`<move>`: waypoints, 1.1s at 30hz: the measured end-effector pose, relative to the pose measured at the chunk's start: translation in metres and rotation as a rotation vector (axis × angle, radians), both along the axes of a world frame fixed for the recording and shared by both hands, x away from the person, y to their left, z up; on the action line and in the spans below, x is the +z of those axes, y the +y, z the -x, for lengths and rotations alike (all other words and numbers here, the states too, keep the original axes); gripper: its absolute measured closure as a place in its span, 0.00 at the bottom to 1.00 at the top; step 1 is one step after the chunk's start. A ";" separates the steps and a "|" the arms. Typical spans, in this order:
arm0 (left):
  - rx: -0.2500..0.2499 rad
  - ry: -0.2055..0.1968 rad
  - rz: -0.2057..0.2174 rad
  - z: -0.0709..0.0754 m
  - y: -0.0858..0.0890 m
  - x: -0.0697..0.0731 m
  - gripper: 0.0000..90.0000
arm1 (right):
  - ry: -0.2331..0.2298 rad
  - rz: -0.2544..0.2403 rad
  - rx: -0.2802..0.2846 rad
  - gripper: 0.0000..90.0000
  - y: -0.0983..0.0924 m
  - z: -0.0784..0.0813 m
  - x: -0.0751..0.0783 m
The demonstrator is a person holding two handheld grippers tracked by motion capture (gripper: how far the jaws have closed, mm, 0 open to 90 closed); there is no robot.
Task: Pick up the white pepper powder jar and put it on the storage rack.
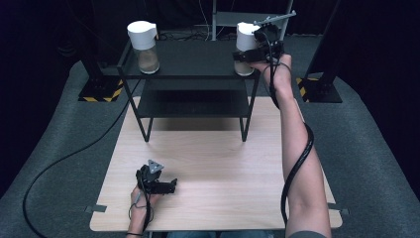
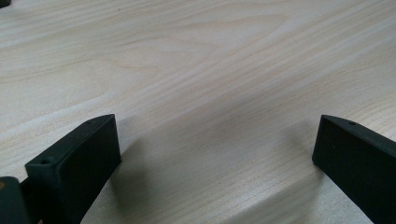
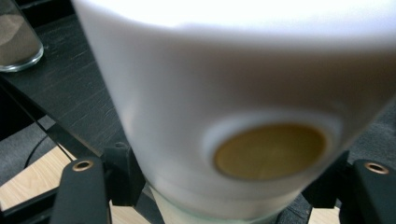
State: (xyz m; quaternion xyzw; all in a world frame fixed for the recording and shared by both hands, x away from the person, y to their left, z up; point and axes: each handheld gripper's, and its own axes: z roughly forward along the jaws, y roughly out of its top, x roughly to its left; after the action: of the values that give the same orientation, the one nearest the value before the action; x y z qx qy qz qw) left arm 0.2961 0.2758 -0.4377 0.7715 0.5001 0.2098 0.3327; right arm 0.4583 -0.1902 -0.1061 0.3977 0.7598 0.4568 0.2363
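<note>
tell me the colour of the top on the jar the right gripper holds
White top, clearest in the right gripper view.

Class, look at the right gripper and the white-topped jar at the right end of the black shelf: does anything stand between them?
Nothing visible does. The right gripper is already closed on the right jar, its jaws flanking the body just under the white top. The other jar stands apart at the shelf's left end.

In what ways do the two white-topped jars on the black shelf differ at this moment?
The right jar is clamped in the right gripper, while the left jar stands free, touched by nothing. The right jar sits at the right front corner of the black shelf, the left jar at its left front corner. Both have a white top over a clear glass base with brownish contents and stand upright on the top level.
</note>
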 end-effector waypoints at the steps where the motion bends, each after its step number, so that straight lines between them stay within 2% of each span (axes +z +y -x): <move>1: 0.000 0.000 0.000 0.000 0.000 0.000 0.01 | -0.001 -0.001 0.003 0.33 -0.001 0.000 0.000; 5: 0.001 -0.001 0.000 0.000 0.000 0.000 0.01 | -0.008 0.025 0.003 0.33 0.003 0.002 0.001; 20: -0.001 0.000 -0.004 0.000 0.000 0.000 0.01 | -0.014 0.018 0.002 0.33 0.003 0.003 -0.001; 21: -0.001 0.000 -0.004 0.000 0.000 0.000 0.01 | -0.011 0.019 0.003 0.31 0.003 0.003 0.000; 22: -0.001 0.000 -0.005 0.000 0.000 0.000 0.01 | -0.005 0.021 0.000 0.23 0.003 0.002 0.001; 26: -0.001 0.000 -0.005 0.000 0.000 0.000 0.01 | 0.040 0.056 0.021 0.09 0.001 -0.002 0.007; 29: -0.001 0.000 -0.005 0.000 0.000 0.000 0.01 | 0.046 0.079 0.034 0.05 -0.003 0.004 0.010; 31: -0.001 0.000 -0.005 0.000 0.000 0.000 0.01 | 0.029 0.112 0.043 0.04 -0.006 0.016 0.011; 33: 0.001 -0.002 -0.002 0.000 0.000 0.000 0.01 | 0.032 0.140 0.049 0.03 -0.009 0.024 0.011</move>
State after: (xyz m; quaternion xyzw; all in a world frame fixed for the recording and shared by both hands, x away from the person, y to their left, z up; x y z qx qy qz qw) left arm 0.2958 0.2754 -0.4377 0.7715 0.5000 0.2111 0.3320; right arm 0.4345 -0.1993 -0.0951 0.3688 0.8032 0.4016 0.2400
